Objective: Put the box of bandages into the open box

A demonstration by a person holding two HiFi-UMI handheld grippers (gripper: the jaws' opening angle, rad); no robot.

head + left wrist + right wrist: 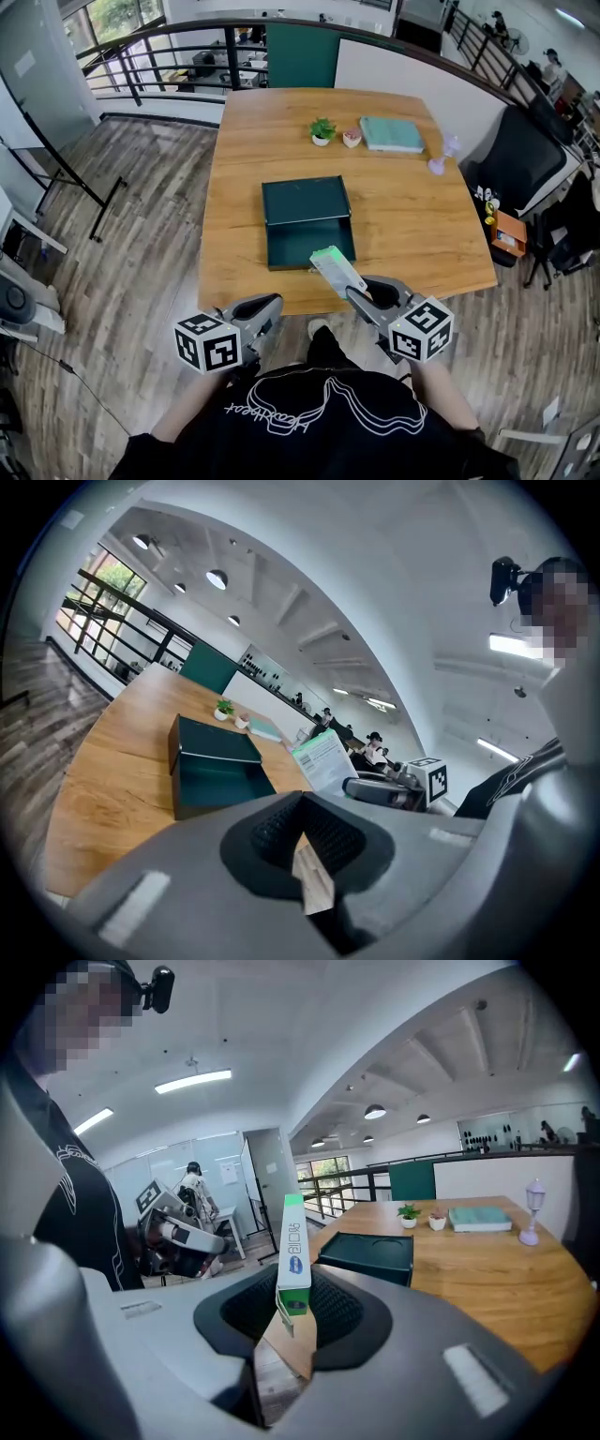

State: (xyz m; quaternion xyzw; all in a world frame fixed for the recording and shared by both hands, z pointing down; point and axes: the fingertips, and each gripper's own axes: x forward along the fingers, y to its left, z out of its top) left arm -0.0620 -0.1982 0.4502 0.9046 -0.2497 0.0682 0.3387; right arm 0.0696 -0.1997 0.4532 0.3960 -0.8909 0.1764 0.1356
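Right gripper (364,291): held just off the near edge of the table (422,225), its jaws closed on the lower end of the box of bandages (337,267).
Box of bandages: white with a green end, gripped by its narrow faces, it slanted up and away over the table edge. Its far end hung just above the near rim of the open box (308,226).
Left gripper (265,307): it hung off the table's near edge, beside the right one. Its pads (272,827) met at the tips, with nothing between them.
Open box: dark green, on the table's middle, lid folded back flat.
Far side: a small potted plant (322,130) and a teal book (391,134).
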